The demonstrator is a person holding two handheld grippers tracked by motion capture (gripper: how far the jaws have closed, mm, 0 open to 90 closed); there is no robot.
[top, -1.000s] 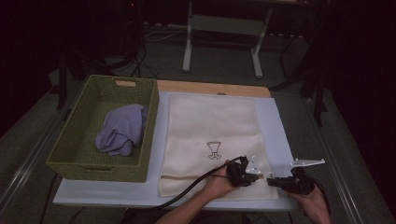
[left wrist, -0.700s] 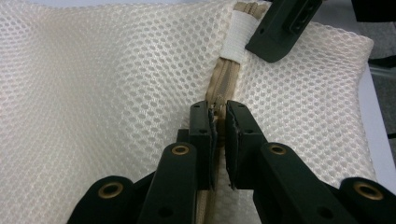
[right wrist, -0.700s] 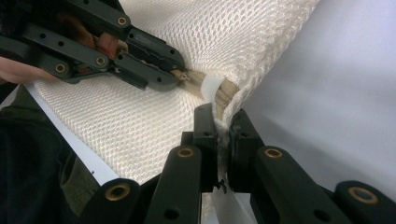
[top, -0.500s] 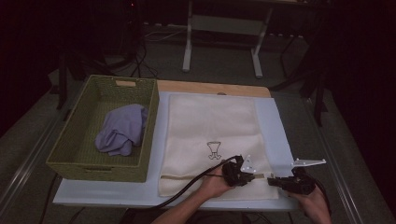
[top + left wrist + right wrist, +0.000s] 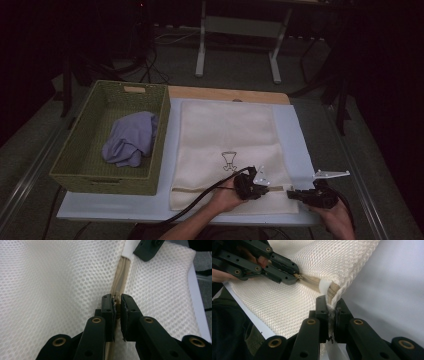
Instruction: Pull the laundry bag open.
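Soft, limp mesh laundry bag (image 5: 227, 150): left tongs (image 5: 117, 308) clamped on the zipper pull (image 5: 116, 305), right tongs (image 5: 331, 311) pinching the bag's corner tab (image 5: 323, 287) for counter-tension.

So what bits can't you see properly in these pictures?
- Zipper pull: left gripper view, mostly covered by the left tongs pinching it.
- Bag corner: right gripper view, squeezed out of sight between the right tongs.
- Small drawing on the mesh bag: high view, too small and dim to make out.
- Purple cloth in the basket: crumpled, so what it is stays unclear.
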